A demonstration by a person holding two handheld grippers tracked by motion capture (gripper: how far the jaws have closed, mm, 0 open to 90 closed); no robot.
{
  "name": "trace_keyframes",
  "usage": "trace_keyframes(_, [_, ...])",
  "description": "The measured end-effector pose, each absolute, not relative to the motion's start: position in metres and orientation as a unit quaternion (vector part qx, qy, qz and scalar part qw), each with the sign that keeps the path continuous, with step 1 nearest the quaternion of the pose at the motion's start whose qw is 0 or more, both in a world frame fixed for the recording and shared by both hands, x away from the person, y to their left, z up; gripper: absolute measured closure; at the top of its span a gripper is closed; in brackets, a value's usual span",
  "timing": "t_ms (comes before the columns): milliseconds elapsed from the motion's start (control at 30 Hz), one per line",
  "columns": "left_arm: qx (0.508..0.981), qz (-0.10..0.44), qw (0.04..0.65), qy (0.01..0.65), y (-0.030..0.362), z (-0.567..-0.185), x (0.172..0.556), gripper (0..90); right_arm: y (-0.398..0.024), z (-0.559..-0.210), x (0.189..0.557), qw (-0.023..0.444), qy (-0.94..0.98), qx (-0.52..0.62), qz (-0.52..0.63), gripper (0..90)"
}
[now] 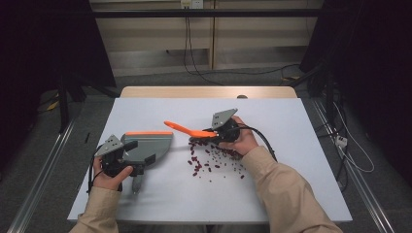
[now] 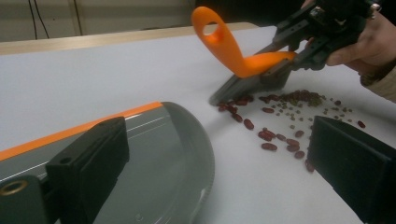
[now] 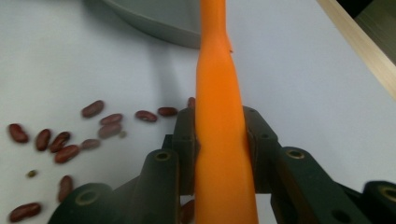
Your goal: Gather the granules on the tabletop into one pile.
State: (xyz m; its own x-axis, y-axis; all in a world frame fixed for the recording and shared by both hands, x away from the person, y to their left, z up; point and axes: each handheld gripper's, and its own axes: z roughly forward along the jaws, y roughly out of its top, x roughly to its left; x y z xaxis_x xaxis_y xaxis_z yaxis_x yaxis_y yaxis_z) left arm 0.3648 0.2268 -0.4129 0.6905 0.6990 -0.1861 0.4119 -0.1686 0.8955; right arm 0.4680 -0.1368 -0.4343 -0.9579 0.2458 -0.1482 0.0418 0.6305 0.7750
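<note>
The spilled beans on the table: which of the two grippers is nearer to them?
Right. The right gripper, clamped on the orange brush handle, sits right at the edge of the beans. The left gripper holds the grey dustpan, off to the left of them.

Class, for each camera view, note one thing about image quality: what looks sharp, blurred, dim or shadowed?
High view: white table evenly lit, surroundings dark. Left gripper view: near black jaws soft, kidney beans fairly sharp, brush casts a faint shadow. Right gripper view: orange brush handle close and slightly blurred.
</note>
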Motion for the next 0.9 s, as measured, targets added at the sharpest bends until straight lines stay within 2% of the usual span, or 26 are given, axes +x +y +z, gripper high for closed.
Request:
trace_keyframes(400, [0.755,0.136,0.529,0.362,0.226,-0.411,0.363,5.5,-0.147,-0.428,0.44,0.11,0.892,0.064,0.434,71.3])
trace_keyframes(600, [0.755,0.134,0.53,0.362,0.225,-0.412,0.363,5.5,-0.16,-0.418,0.454,0.138,0.876,0.089,0.453,71.3])
trace_keyframes(733, [0.756,0.132,0.53,0.362,0.225,-0.413,0.365,5.5,-0.168,-0.422,0.47,0.162,0.88,0.113,0.433,71.3])
trace_keyframes(900, [0.757,0.13,0.527,0.363,0.224,-0.414,0.365,5.4,-0.172,-0.436,0.469,0.147,0.882,0.124,0.43,71.3])
